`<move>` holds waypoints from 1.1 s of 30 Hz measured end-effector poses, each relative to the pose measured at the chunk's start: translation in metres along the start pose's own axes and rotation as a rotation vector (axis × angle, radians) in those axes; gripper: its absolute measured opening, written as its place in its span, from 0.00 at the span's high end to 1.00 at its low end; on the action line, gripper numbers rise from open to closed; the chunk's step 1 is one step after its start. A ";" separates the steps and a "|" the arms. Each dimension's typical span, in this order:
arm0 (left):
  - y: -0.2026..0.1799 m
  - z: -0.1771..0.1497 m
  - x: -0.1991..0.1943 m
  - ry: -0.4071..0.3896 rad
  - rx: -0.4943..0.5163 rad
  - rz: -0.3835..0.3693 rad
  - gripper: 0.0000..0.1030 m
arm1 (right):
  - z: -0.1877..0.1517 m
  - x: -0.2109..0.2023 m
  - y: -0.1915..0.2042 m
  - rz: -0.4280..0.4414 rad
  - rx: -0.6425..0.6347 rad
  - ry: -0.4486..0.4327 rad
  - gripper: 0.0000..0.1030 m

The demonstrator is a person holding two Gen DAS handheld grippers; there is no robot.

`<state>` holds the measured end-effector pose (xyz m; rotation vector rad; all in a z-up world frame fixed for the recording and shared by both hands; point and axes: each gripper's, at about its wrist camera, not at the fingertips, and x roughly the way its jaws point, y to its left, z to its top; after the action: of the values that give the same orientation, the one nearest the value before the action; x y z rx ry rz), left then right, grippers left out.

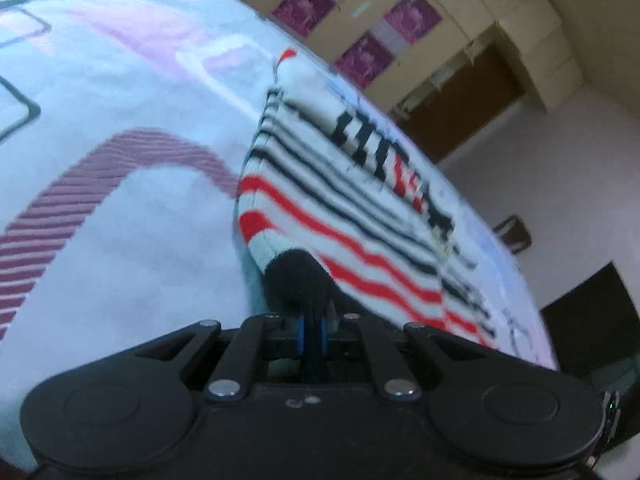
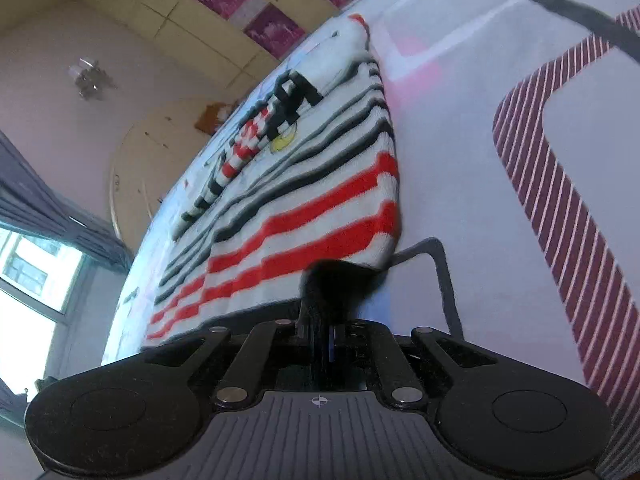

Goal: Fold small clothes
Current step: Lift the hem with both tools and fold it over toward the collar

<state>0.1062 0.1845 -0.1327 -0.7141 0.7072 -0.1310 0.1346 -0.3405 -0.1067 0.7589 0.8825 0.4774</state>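
The bedsheet (image 1: 120, 220) fills most of what I see: pale, smooth, printed with maroon striped bands (image 2: 560, 208) and thin dark outlines. Beyond its far edge stands a cream wall cupboard (image 1: 440, 8) with magenta panels, and in the right wrist view a bright window (image 2: 28, 280) shows at the near left.

On the sheet lies the striped knitted sweater (image 1: 360, 216), spread flat, white with black stripes across its upper part and broad red stripes toward the hem nearest me. A blocky black and red pattern (image 2: 260, 136) runs across its chest. The hem is edged in black ribbing.

My left gripper (image 1: 312, 312) has its fingers clamped together on the black ribbed corner at the sweater's near left, the knit bunched up between the blue pads. My right gripper (image 2: 324, 320) has its fingers pinched likewise on the black ribbing at the near right corner, where the red stripes end just beside a dark printed line on the sheet.
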 end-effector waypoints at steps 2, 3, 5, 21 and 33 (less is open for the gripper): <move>-0.007 0.008 -0.009 -0.032 0.003 -0.027 0.93 | 0.010 -0.011 0.007 0.037 -0.003 -0.048 0.95; -0.011 0.015 -0.012 -0.048 0.007 -0.040 0.93 | 0.017 -0.016 0.014 0.049 -0.021 -0.071 0.95; -0.023 0.035 -0.013 -0.087 0.007 -0.069 0.93 | 0.039 -0.021 0.030 0.070 -0.057 -0.110 0.95; -0.057 0.214 0.152 -0.071 -0.015 -0.084 0.93 | 0.252 0.118 0.061 0.007 0.022 -0.174 0.95; -0.009 0.255 0.244 0.018 -0.109 -0.174 0.42 | 0.301 0.218 0.005 -0.056 0.096 -0.099 0.93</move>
<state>0.4552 0.2363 -0.1236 -0.8802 0.6724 -0.2599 0.5052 -0.3117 -0.0910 0.8359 0.8364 0.3468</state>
